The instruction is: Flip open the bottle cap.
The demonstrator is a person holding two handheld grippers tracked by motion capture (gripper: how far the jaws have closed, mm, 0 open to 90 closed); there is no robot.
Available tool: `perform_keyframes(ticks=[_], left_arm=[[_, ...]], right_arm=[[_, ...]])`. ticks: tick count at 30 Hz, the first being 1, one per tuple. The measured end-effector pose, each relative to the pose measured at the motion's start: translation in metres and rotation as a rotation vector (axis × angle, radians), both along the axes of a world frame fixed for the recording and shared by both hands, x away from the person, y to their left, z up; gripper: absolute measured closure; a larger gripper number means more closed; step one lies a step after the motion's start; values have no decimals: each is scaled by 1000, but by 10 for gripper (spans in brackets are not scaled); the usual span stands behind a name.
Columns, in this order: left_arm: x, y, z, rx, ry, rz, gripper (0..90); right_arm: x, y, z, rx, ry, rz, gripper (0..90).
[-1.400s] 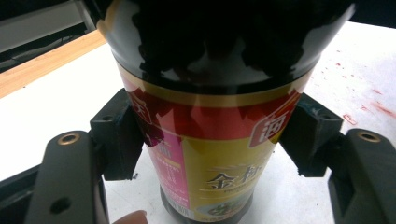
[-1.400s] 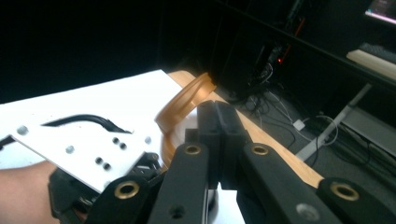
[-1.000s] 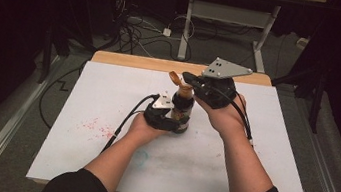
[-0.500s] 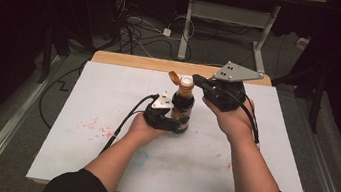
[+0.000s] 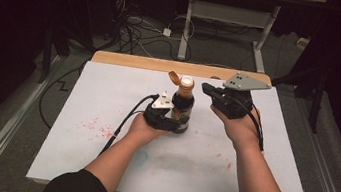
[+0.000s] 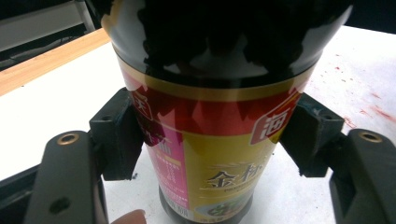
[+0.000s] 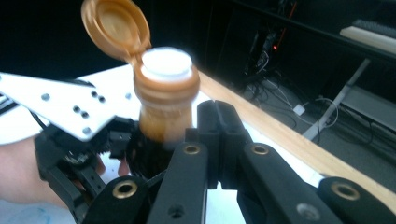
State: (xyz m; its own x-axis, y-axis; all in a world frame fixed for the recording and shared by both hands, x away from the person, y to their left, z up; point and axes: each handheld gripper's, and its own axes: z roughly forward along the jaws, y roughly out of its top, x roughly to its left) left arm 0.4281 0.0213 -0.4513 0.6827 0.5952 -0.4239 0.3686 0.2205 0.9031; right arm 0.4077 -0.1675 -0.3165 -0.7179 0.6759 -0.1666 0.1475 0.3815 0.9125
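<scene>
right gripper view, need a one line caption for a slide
Shut right gripper beside the neck of a sauce bottle, its orange flip cap open, held by the left gripper.

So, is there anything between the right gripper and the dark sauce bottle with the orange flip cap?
No. In the high view, only bare white table mat separates the right gripper from the dark sauce bottle, which the left gripper holds.

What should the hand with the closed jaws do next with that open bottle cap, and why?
Probably nudge the flip cap down with the shut right gripper. The cap stands hinged open over the white spout, the left gripper clamps the bottle upright on the table, and the right jaws hover beside the neck.
</scene>
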Motion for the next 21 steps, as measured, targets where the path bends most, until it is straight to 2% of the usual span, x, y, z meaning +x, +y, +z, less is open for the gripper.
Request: perform_keyframes(ticks=[5, 6, 11, 14, 18, 21], left_arm=[[0, 0, 0, 0, 0, 0, 284], [0, 0, 0, 0, 0, 0, 284], [0, 0, 0, 1, 3, 3, 283], [0, 0, 1, 2, 4, 5, 282], [0, -1, 1, 1, 5, 7, 282], [0, -1, 1, 0, 5, 8, 281]], right_arm=[[2, -5, -15, 17, 38, 2, 898], [3, -5, -18, 17, 48, 1, 855], [4, -8, -32, 17, 88, -7, 768], [5, -9, -42, 11, 104, -21, 667], [7, -12, -58, 11, 156, -27, 489], [8, -14, -70, 11, 187, -35, 392]])
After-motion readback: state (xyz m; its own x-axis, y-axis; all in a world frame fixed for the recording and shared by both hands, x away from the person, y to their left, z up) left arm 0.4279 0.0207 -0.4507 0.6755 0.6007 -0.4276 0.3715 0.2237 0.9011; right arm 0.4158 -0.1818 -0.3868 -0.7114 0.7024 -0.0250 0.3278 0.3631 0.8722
